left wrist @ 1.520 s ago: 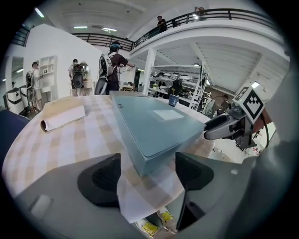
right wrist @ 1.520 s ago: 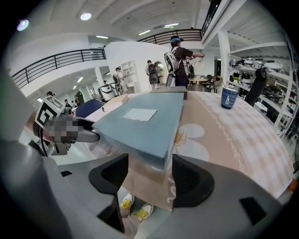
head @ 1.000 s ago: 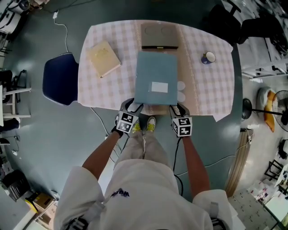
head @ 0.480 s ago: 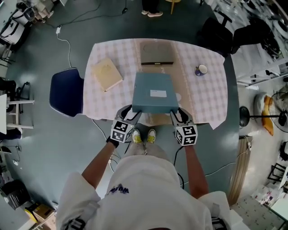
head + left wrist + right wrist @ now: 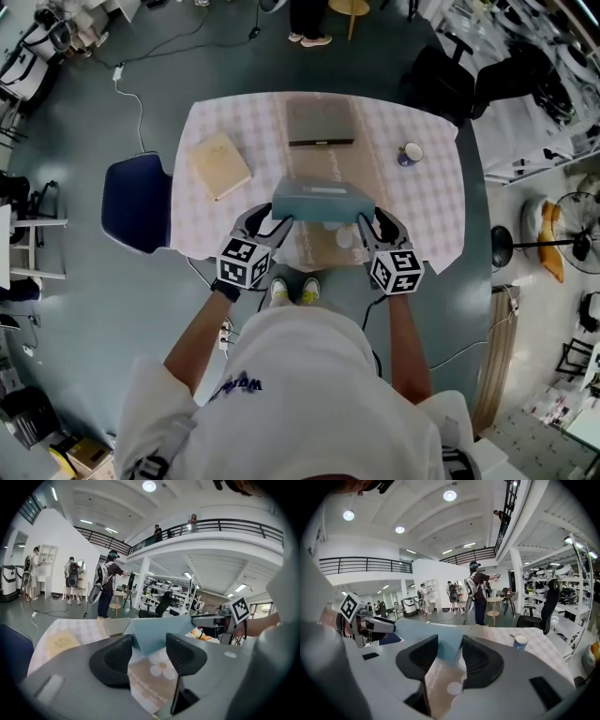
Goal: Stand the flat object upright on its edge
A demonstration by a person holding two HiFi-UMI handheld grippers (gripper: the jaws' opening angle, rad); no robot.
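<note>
A flat teal book (image 5: 323,202) is tipped up steeply over the near half of the checked table (image 5: 427,202), and from the head view it looks like a narrow strip. My left gripper (image 5: 279,223) is shut on its near left corner. My right gripper (image 5: 367,223) is shut on its near right corner. In the left gripper view the teal corner (image 5: 157,632) sits between the two dark pads of my left gripper (image 5: 149,649). In the right gripper view the book's edge (image 5: 415,630) runs in between the pads of my right gripper (image 5: 449,654). The book's far edge is hidden.
A tan book (image 5: 218,165) lies at the table's left. A grey flat case (image 5: 321,122) lies at the back middle, and a blue mug (image 5: 409,154) stands at the right. A brown flowered runner (image 5: 323,246) lies under the teal book. A dark blue chair (image 5: 139,202) stands left of the table.
The teal book went from lying flat to steeply tilted as both grippers lifted its near edge. Both grippers now sit higher and further over the table.
</note>
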